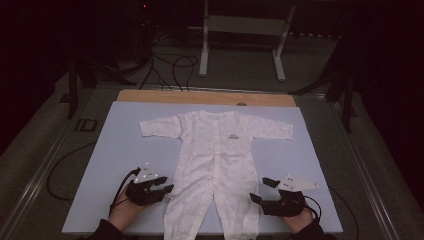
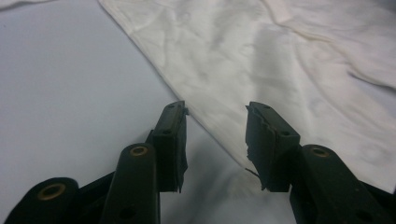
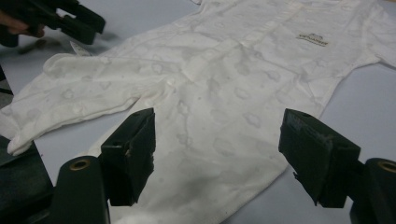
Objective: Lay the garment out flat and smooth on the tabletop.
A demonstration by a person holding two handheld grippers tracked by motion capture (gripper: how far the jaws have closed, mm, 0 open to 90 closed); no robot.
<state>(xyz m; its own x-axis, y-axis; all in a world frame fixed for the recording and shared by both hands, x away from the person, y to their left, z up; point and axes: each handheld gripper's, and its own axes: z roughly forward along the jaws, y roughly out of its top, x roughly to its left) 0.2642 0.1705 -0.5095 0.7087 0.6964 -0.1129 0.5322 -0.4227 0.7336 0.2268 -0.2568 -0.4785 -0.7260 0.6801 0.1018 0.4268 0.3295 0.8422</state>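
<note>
You have a pale blue board [image 1: 115,165] on the table, and a white baby suit [image 1: 212,165] lies flat on it, its long axis running away from you: collar at the far end, both legs pointing back at your hands. Your two hands sit either side of those legs, so the suit lies inward from each. Your left gripper [image 1: 167,185] is just beside the outer edge of the left leg; in the left gripper view its jaws are parted with that hem crossing the gap, though whether a pad brushes the cloth is hard to tell. Your right gripper [image 1: 260,190] is released too, jaws spread wide and aimed at the other leg, gripping nothing.
</note>
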